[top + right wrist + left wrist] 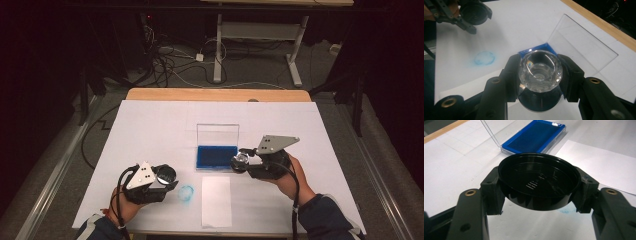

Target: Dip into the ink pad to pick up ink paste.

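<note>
My left gripper (164,178) is shut on a round black cap (539,182), held hollow side up just above the white table cover at the near left. My right gripper (243,161) is shut on a stamp with a faceted clear knob (540,70) and a dark round base (540,101). It hovers at the near right corner of the blue ink pad (216,155). The pad lies in a clear case whose lid (217,133) stands upright. A round blue stamp mark (186,193) shows on the cover between the left gripper and a loose white sheet (216,200).
White paper (150,130) covers the table, and a wooden edge (217,94) shows at the far side. Beyond it are a desk frame (260,35) and cables (165,60) on the floor. The person's sleeves come in at the bottom corners.
</note>
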The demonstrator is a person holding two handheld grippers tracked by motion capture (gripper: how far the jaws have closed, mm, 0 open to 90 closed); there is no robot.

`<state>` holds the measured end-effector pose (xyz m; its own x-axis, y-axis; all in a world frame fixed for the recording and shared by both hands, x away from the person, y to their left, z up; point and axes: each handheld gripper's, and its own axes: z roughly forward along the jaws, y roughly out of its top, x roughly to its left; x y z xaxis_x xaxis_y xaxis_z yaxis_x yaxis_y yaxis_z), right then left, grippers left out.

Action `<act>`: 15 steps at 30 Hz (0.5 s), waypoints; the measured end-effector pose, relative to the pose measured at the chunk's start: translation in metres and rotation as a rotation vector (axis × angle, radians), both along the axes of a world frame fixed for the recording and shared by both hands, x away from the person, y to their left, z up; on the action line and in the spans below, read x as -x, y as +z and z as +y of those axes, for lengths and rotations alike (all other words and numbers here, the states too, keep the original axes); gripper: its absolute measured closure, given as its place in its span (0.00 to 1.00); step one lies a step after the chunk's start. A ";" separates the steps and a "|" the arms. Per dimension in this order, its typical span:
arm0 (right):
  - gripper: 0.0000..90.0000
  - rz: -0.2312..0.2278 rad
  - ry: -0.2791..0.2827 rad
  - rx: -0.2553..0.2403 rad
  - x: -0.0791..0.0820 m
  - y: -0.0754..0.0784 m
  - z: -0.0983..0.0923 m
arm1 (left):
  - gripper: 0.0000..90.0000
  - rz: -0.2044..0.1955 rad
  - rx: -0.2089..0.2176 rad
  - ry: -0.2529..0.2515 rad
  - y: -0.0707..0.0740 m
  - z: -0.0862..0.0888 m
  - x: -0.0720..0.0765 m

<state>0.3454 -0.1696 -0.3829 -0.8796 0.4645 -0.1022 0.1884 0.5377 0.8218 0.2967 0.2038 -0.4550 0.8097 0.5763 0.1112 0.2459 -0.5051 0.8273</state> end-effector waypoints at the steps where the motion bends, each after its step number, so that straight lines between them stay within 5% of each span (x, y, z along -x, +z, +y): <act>1: 0.63 0.009 0.006 0.002 -0.003 0.001 0.002 | 0.40 0.001 0.001 -0.001 0.000 0.000 0.000; 15: 0.63 0.055 0.029 0.121 -0.041 0.010 0.034 | 0.40 -0.005 0.002 -0.014 0.001 -0.002 0.000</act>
